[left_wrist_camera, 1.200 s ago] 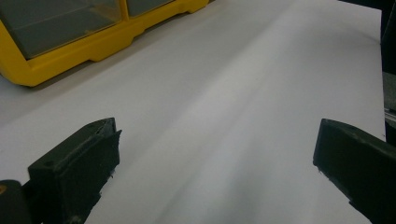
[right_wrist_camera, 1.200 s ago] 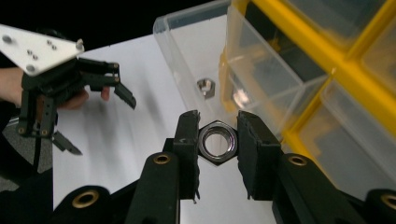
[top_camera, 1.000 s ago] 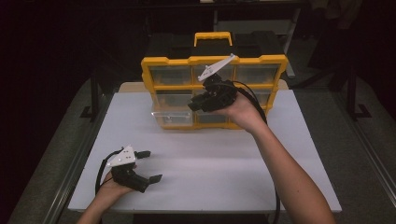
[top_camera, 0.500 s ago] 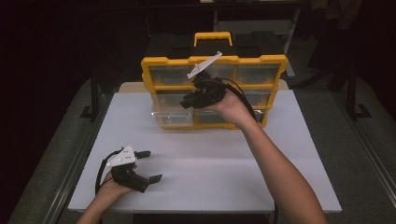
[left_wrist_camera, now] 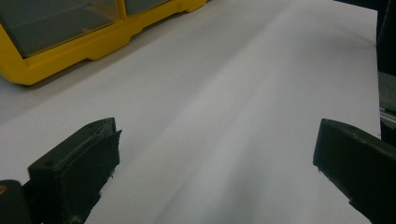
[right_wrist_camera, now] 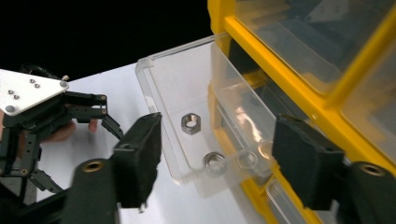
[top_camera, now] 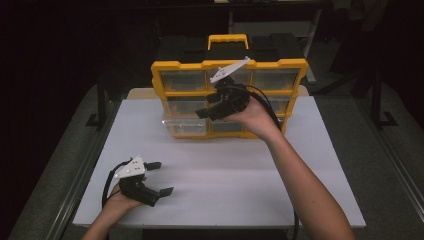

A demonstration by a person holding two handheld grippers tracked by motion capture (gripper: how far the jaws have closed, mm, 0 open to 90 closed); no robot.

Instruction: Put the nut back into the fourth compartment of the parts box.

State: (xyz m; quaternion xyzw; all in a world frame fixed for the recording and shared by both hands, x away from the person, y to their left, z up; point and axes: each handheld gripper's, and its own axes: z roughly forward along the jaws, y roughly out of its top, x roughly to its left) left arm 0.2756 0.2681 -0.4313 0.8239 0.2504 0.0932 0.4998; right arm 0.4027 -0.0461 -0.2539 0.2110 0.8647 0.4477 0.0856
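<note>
Two hex nuts point(right_wrist_camera: 190, 123) lie in the pulled-out clear drawer point(right_wrist_camera: 177, 88) of the yellow organizer point(top_camera: 165, 67). The right gripper point(right_wrist_camera: 217, 154) hovers above, jaws just opening, empty: the drop looks done. Next, push the drawer shut. The left gripper point(top_camera: 160, 177) rests wide apart on the table point(top_camera: 250, 190).

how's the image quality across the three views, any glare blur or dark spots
High view: white table brightly lit, surroundings nearly black. Left gripper view: near jaws soft, yellow organizer sharper. Right gripper view: glare streaks on the clear drawer, hex nut crisp, black background.
</note>
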